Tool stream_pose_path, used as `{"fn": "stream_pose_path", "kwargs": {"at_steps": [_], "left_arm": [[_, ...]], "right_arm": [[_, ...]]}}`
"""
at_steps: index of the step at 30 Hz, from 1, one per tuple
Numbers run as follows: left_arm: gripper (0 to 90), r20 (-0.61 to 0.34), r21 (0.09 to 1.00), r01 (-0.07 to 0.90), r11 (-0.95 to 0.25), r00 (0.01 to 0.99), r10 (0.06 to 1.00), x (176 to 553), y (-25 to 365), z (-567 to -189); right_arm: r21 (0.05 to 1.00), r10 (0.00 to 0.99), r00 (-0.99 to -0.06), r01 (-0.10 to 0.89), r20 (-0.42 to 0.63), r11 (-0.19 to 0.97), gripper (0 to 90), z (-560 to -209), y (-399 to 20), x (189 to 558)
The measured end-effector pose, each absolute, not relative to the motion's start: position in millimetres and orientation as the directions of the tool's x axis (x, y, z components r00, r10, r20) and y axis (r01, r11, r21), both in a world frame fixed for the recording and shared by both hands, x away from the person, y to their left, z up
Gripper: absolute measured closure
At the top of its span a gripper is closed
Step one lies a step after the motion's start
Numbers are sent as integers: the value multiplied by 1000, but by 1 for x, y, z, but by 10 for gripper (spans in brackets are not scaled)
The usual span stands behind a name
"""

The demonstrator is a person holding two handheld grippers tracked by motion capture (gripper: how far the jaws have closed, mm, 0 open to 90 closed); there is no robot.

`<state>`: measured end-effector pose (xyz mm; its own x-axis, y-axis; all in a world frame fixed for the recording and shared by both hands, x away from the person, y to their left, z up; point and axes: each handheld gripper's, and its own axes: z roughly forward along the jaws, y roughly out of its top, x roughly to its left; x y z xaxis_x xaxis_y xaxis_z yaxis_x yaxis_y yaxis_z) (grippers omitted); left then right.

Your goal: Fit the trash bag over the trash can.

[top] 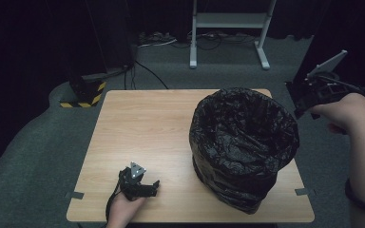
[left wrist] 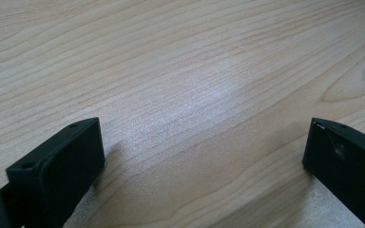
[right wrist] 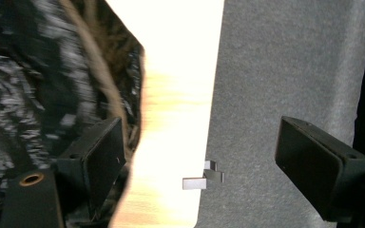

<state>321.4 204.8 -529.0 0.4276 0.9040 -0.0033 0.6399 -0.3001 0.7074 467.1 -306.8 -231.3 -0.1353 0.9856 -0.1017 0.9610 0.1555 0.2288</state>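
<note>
light wood table (top: 142,128) bears black bag-lined bin (top: 244,142), right half.

My jaws are matt black plastic. The bin liner (top: 244,142) is crinkly, glossy black plastic; the table (top: 142,123) is smooth pale wood-grain; the floor carpet (top: 38,156) looks rough and grey.

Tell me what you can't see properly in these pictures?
- Inside of the bin: high view, black bag liner too dark to tell what it holds.
- The bag in the right gripper view: blurred.
- Left gripper jaws: high view, too small; left gripper view shows them apart.
- Table in the right gripper view: glare washes it out.
</note>
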Motion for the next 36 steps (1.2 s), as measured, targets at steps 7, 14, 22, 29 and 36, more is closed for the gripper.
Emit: {"fn": "stream_pose_path", "kwargs": {"at_steps": [7,14,22,29,36], "left_arm": [[2,-1,706,640,-304,430,903,321,205,-529],[2,-4,707,640,-300,427,904,321,205,-529],[2,-4,707,640,-300,427,904,321,205,-529],[2,-3,707,640,-301,429,903,321,205,-529],[2,-2,708,639,-302,429,903,322,205,-529]], "right_arm": [[207,992,-83,973,-90,100,171,-251,-337,461],[178,994,-73,980,-75,86,167,-285,-351,457],[145,995,-82,985,-55,89,165,-328,-351,454],[124,996,-85,988,-38,90,165,-365,-352,448],[86,995,-97,991,-26,99,166,-414,-347,436]]}}
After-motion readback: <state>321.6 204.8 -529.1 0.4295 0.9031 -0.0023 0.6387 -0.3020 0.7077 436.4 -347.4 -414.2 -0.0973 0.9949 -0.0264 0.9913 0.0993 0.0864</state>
